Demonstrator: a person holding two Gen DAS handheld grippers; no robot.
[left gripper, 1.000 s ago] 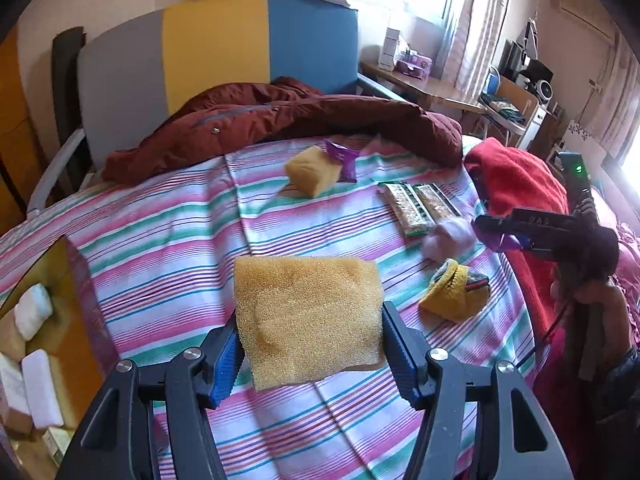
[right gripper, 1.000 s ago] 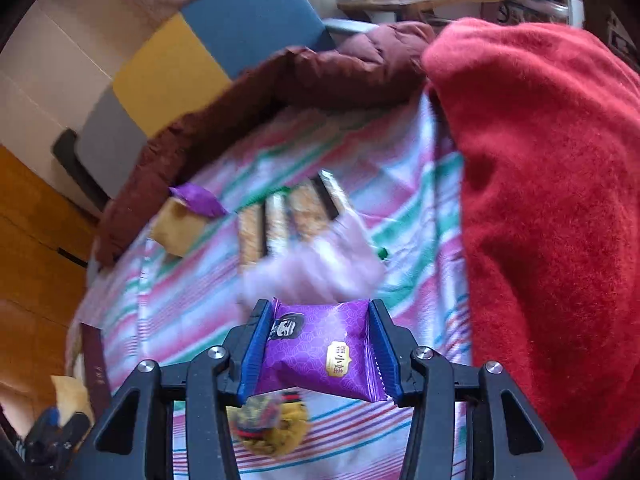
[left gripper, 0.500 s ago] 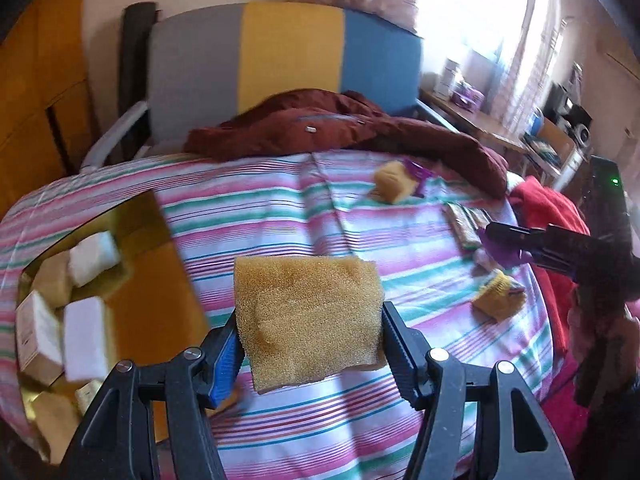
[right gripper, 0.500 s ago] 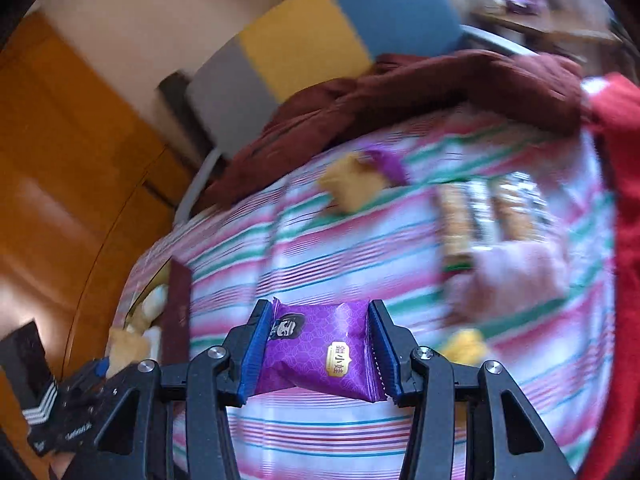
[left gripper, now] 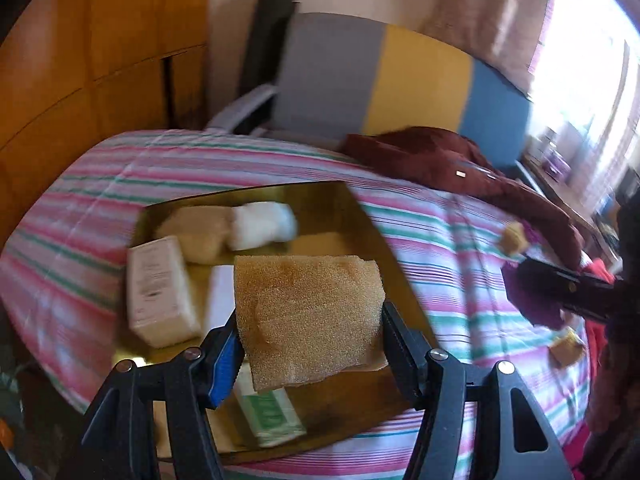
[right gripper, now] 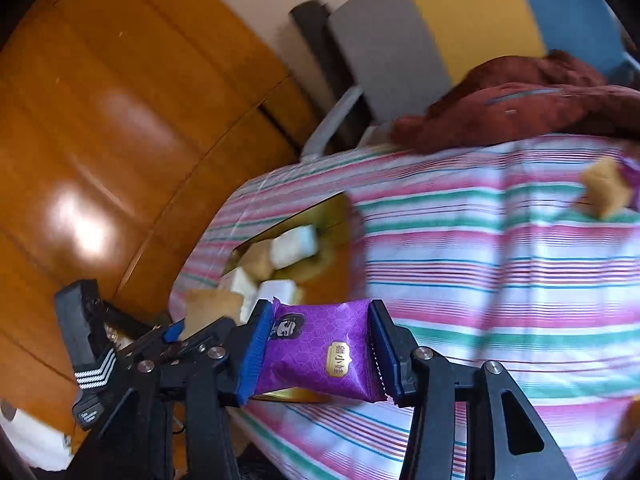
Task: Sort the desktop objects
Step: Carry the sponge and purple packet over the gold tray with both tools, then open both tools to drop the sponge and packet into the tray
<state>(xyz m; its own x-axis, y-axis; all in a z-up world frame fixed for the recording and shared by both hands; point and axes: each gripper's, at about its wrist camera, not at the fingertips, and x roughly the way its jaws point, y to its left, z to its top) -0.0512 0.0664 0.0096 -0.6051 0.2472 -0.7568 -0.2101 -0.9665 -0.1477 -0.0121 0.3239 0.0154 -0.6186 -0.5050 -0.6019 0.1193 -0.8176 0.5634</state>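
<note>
Landmark: gold tray (left gripper: 352,208) on the striped tablecloth (left gripper: 120,168).

Change since a second ago: both wrist views have swung leftward, off the scattered items by the maroon jacket (left gripper: 440,160) and onto the tray. The tray was a sliver at the left edge of the left view; now it fills the middle.

Left gripper (left gripper: 308,332): jaws pinching a tan sponge (left gripper: 308,312), hanging above the tray's near half, grip unchanged. In the tray, left to right: a pale box (left gripper: 160,292) with print too blurred to read, another tan sponge (left gripper: 196,232), a white block (left gripper: 264,224); a green-and-white carton (left gripper: 272,412) lies under the held sponge, lettering illegible.

Right gripper (right gripper: 320,356): jaws clamped on a purple snack packet (right gripper: 320,356), right of the tray and not yet over it. The packet shows a small face logo and a gold badge with Chinese characters, not legible.

Judgement: both items are on their way to the tray; release is the step left
</note>
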